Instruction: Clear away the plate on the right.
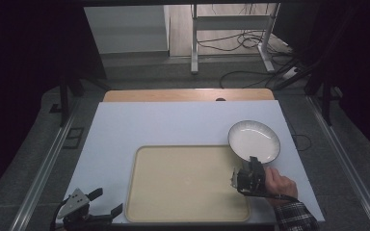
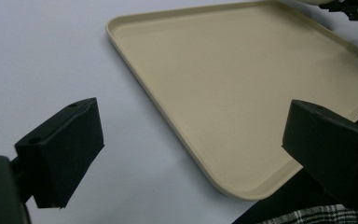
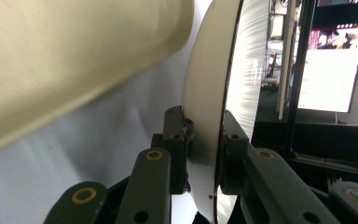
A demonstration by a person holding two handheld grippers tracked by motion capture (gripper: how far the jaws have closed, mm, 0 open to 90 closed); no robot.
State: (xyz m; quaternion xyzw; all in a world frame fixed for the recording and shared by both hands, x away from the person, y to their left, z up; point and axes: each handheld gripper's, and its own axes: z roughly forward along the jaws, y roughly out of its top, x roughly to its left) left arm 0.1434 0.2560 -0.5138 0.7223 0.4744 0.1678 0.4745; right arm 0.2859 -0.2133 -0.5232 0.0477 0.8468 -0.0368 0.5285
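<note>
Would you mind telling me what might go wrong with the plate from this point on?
The right gripper pinches the plate by a narrow strip of rim, so the smooth plate may slip or swing in the jaws. Its lower rim hangs close to the raised edge of the tray and could knock it on the way in. The left gripper, open, lies beside the tray's near corner, where a nudged tray could strike it.
</note>
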